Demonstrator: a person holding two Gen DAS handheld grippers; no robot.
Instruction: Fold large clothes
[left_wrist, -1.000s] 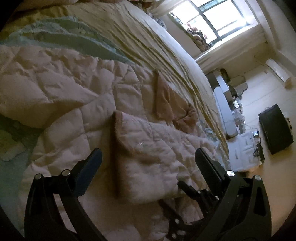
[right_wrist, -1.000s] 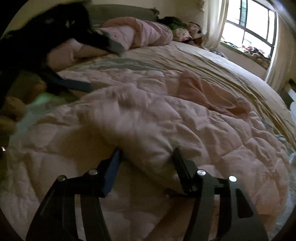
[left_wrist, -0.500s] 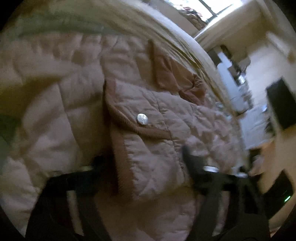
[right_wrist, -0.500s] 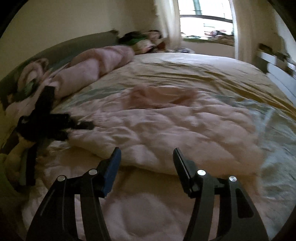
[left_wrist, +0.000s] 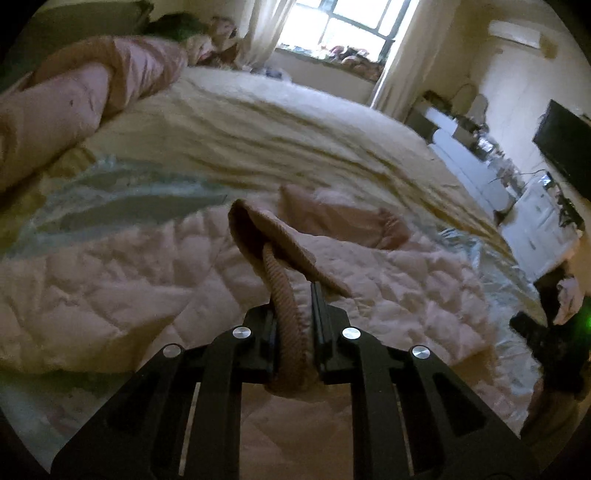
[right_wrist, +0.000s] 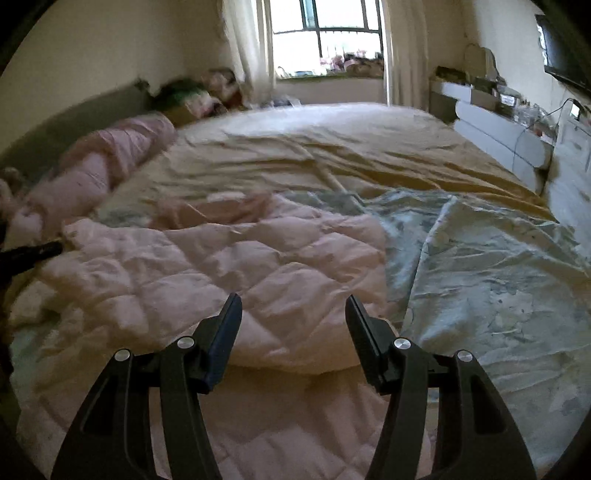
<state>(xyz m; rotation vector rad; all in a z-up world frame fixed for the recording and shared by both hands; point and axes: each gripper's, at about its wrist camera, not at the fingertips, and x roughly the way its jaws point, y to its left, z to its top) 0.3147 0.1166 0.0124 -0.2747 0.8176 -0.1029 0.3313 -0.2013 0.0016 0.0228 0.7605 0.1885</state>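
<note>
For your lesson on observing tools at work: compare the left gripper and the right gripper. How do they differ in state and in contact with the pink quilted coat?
The left gripper is shut on the ribbed cuff; the right gripper is open. The left lifts fabric; the right holds nothing above the pink quilted coat. Both are black and two-fingered.
</note>
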